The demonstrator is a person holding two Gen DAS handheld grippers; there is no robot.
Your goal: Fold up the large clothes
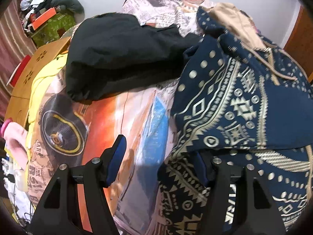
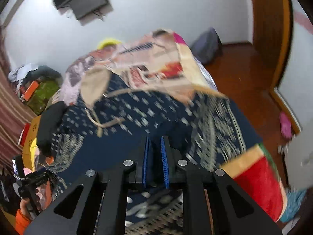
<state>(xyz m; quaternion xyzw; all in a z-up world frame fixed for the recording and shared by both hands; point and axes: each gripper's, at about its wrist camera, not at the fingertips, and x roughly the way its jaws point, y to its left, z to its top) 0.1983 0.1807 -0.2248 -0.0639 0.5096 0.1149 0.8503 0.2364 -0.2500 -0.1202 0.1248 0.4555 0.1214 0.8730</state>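
Hoodie (image 1: 244,101) lies right of jacket (image 1: 117,58) on bedspread (image 1: 125,121).

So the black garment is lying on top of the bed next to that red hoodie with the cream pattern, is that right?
Not quite: the hoodie is navy blue, not red, with a cream pattern and drawstrings. The left wrist view shows it clearly. The rest holds: the black garment lies on the bed, right beside the hoodie.
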